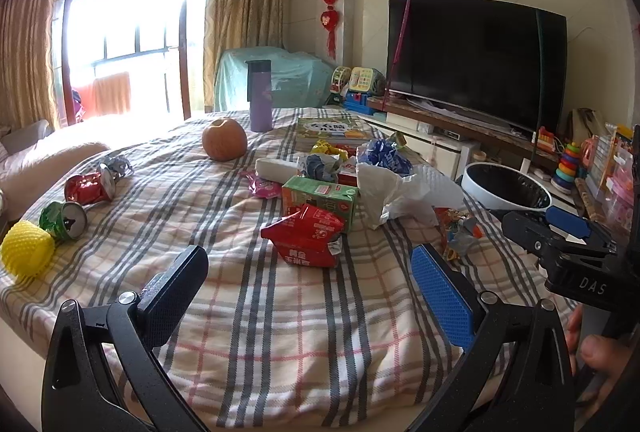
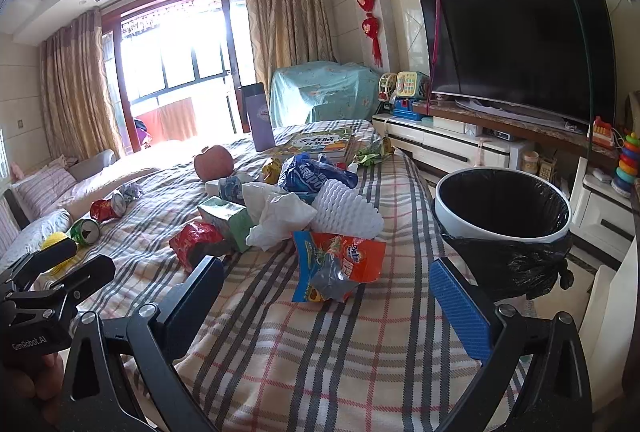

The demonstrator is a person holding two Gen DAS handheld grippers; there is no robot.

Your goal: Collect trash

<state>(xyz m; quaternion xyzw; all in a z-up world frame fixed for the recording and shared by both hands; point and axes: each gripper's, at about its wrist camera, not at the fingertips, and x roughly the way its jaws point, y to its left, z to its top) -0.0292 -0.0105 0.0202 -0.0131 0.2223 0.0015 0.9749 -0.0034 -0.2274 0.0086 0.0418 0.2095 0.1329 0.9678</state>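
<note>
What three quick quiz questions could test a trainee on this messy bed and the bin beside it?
1. True or false: the trash bin has a black bag lining it.
2. Which piece of trash lies nearest the right gripper? A) the orange snack wrapper B) the crushed red can C) the yellow foam net
3. Fill in: the purple bottle stands upright beside the ____.

Key: 1 true. 2 A. 3 apple. Both grippers, the left gripper too, have open, empty jaws.
</note>
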